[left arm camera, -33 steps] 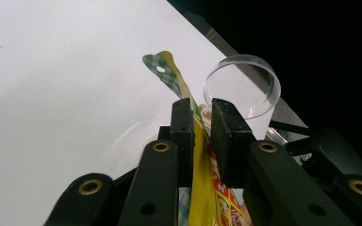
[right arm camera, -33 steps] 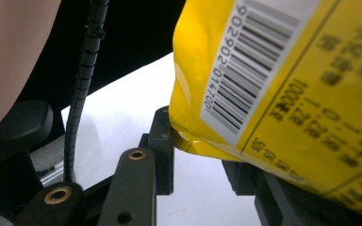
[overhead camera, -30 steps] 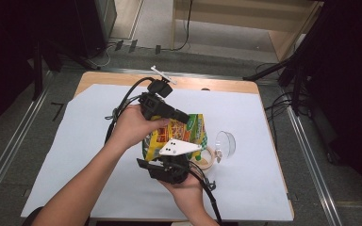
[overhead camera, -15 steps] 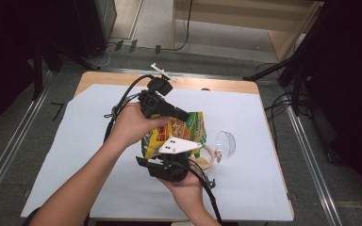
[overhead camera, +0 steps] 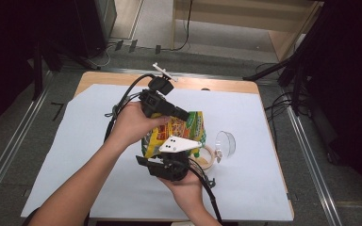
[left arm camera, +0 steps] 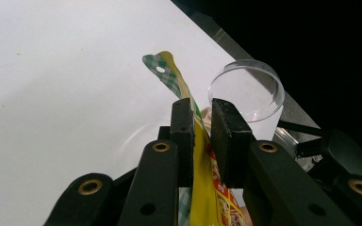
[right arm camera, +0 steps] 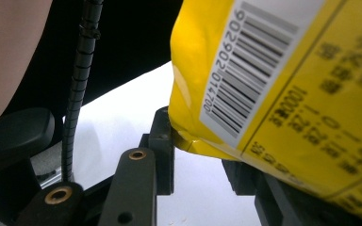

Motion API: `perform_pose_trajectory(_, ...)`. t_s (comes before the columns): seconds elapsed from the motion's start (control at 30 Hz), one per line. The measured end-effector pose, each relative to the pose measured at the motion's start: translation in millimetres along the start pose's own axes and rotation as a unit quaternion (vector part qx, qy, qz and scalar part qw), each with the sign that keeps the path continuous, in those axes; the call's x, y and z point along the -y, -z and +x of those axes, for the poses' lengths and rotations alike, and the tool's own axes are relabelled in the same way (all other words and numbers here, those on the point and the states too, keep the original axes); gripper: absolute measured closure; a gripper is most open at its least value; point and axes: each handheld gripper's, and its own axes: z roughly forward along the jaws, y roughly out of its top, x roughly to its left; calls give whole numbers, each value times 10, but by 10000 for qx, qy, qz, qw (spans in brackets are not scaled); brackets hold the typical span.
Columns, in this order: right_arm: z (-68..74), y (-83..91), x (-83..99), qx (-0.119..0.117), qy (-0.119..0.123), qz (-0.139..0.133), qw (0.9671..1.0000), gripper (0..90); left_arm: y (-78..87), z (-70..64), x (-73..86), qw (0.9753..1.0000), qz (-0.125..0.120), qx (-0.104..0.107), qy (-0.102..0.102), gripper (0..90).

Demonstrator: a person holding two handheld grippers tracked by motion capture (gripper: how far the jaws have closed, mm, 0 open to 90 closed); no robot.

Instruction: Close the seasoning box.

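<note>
A yellow snack bag (overhead camera: 181,132) with a green-check top seal (left arm camera: 162,70) is held above the white table cover between both grippers. My left gripper (overhead camera: 185,115) comes from the far side and is shut on the bag's upper edge (left arm camera: 200,155). My right gripper (overhead camera: 176,153) meets the bag's near end from below. The barcoded back of the bag (right arm camera: 273,75) sits between its jaws, touching the left one and hiding most of the right one. A clear round cup (overhead camera: 225,142) lies just right of the bag, also seen as the clear cup (left arm camera: 247,89) past the left jaws.
A roll of tape (overhead camera: 207,159) lies beside the cup, right of my right gripper. White paper (overhead camera: 89,141) covers the wooden table (overhead camera: 217,85). Cables trail from both grippers over the table. Metal rails run along both sides on the floor.
Hardly anything has changed. Both grippers keep the bag in the same place, with only a slight shift of the hands.
</note>
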Motion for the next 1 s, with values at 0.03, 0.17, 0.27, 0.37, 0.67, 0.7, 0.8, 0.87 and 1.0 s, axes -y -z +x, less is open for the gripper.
perform_pose_trajectory(0.03,-1,-1,0,1,3,3,10000,694,0,4,0,10000,8,3,-8,797)
perform_pose_trajectory(0.17,-6,-2,3,15,10,4,10000,694,-6,-2,-1,10000,0,8,-12,796)
perform_pose_trajectory(0.27,-5,0,3,21,14,7,10000,695,-3,-5,-1,10000,-2,4,-24,796)
perform_pose_trajectory(0.37,-3,6,0,23,43,10,10000,695,3,-7,-1,10000,-9,0,-50,796)
perform_pose_trajectory(0.67,-6,0,4,35,38,7,10000,694,-2,-2,2,10000,-11,4,-45,796)
perform_pose_trajectory(0.7,-8,0,5,39,43,12,10000,695,-2,0,4,10000,-13,8,-48,796)
perform_pose_trajectory(0.8,-9,-3,11,51,74,27,10000,695,-6,4,19,10000,-39,22,-30,796)
perform_pose_trajectory(0.87,-7,-8,18,43,61,36,10000,695,-8,10,27,10000,-42,16,-33,796)
perform_pose_trajectory(1.0,-6,-15,24,63,90,60,9999,694,1,18,42,10000,-81,19,-32,796)
